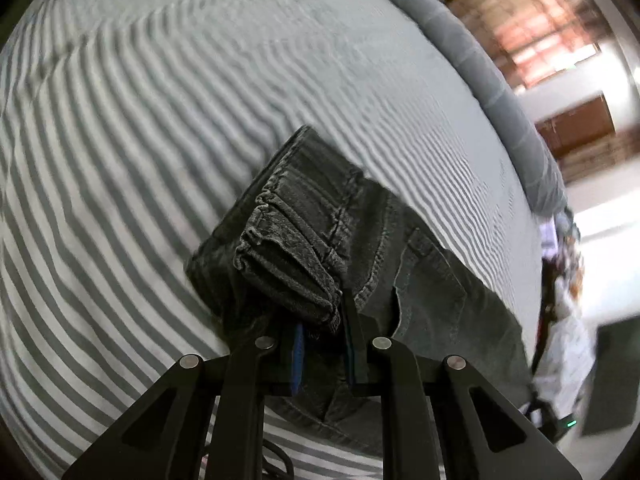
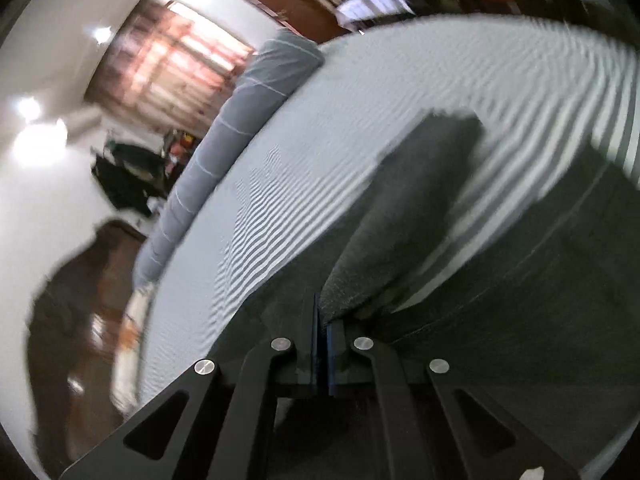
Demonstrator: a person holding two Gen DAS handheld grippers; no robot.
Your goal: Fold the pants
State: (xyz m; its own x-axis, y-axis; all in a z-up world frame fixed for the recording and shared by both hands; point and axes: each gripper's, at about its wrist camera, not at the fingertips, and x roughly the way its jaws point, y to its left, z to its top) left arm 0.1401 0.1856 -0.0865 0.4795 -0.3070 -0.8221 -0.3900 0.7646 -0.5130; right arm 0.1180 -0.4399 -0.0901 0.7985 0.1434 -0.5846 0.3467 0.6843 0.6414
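The dark grey denim pants [image 1: 360,248] lie on the grey-and-white striped bed sheet [image 1: 140,140], towards the edge of the bed that runs along the grey bolster pillow [image 1: 472,60]. They are already partly doubled over, with the stitched hems stacked on top of the seat and pocket.

The left gripper [image 1: 324,320] has its jaws closed on the bunched hem layers, the cloth pinched between the blue pads. The right gripper [image 2: 322,320] also has its jaws shut, nipping a raised ridge of the same denim [image 2: 420,208]; almost no gap shows between them.

Denim of this kind should be fairly heavy and limp: it will sag between two holds and keep a crease, and it is not slippery. The thick seams and hems look like the safest places to take hold, since several layers can be caught at once.

The right wrist view is smeared, so how many layers that gripper holds cannot be told. The waistband and most of the legs are cut off or hidden behind the gripper bodies.
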